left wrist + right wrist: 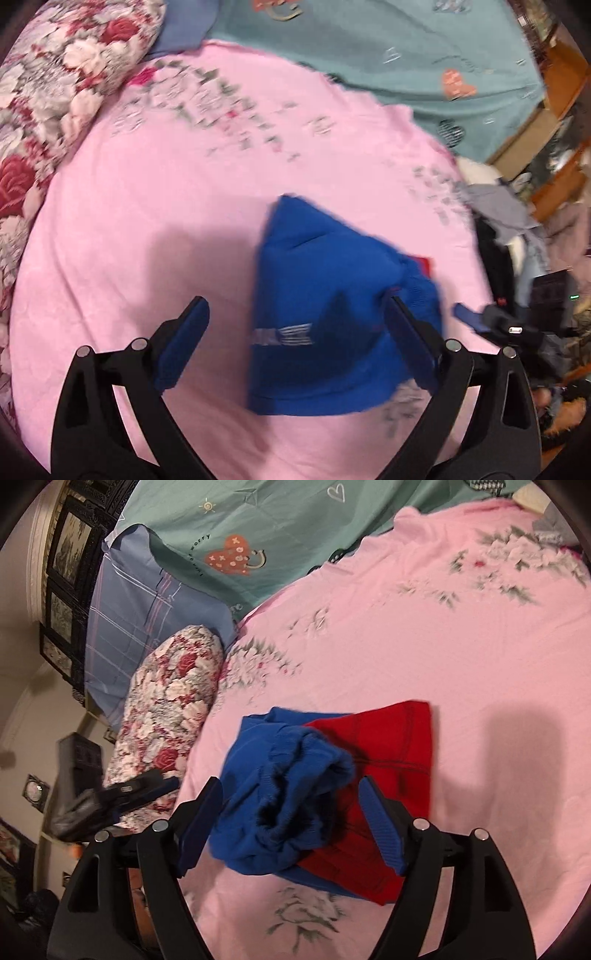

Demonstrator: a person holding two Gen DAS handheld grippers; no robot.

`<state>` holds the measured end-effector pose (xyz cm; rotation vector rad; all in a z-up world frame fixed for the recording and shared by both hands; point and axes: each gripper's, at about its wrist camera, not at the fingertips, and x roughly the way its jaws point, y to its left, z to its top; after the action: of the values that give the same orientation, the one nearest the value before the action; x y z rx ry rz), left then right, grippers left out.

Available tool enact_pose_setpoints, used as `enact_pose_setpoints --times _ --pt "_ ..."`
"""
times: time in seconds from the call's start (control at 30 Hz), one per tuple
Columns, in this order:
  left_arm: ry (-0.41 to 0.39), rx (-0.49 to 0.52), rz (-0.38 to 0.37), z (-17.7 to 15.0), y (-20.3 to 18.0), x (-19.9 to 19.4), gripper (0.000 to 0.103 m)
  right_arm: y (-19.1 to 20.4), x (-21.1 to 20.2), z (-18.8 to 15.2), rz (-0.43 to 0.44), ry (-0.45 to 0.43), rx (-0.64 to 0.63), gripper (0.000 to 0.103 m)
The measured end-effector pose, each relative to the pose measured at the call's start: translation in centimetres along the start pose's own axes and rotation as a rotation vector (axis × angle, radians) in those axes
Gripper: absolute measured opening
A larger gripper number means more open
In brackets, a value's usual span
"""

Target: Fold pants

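Both claws stand spread and hold nothing. The pants lie as a small, partly folded bundle on the pink sheet of the bed, blue cloth bunched over a red panel.

Risks, judged from this layout:
- The bunched blue waistband sits loose atop the bundle — a pinch that catches only this top layer would likely drag the fold open rather than carry it.
- The sheet is soft and lies directly under the pants; a low pinch at the pants' near edge could gather sheet along with cloth.
- The left view is blurred, so edge positions there are uncertain.

Right claw, near to far: the pants lie between and just beyond its fingers, the blue ridge nearest, the red panel beyond and towards the right finger. Contact cannot be told.

Left claw: the pants lie towards its right finger, which overlaps the blue cloth in view; the left finger stands over bare sheet, apart from the pants. The other claw's tip shows just right of the pants.

Beyond the pants: a floral pillow, then a teal cover.
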<state>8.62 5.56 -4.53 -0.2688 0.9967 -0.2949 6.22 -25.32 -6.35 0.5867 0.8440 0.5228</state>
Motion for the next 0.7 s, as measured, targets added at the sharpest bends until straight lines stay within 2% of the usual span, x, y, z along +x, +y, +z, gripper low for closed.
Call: enact_pose_setpoints --times 0.1,0.27,0.3,0.33,0.43,0.53,0.63,0.7 --pt "0.058 0.000 0.081 -1.1 1.3 2.4 0.097 0.1 1.4 -0.3 0.022 0.057 0.028 0.080" --pt "0.099 -0.026 0.076 -2.4 2.2 4.3 0.097 0.5 4.6 -1.0 -0.019 0.135 0.015 0.080" --pt "0.101 -0.029 0.073 -2.5 2.3 4.3 0.097 0.7 5.3 -1.1 -0.040 0.134 0.004 0.077" --pt "0.106 -0.031 0.074 -2.7 2.4 4.3 0.097 0.9 5.9 -1.0 -0.048 0.132 -0.007 0.058" --pt "0.109 -0.040 0.073 -2.5 2.7 4.1 0.097 1.1 8.1 -1.0 -0.094 0.182 -0.006 0.034" --pt "0.068 -0.075 0.048 -1.8 3.1 2.6 0.097 2.5 7.7 -0.8 -0.079 0.167 -0.059 0.021" --pt "0.004 -0.101 0.059 -0.9 3.3 0.6 0.097 5.9 4.4 -0.2 0.033 0.074 -0.204 0.019" --pt "-0.023 -0.098 0.061 -0.5 2.9 -0.1 0.097 7.4 1.7 0.1 0.060 -0.002 -0.286 0.019"
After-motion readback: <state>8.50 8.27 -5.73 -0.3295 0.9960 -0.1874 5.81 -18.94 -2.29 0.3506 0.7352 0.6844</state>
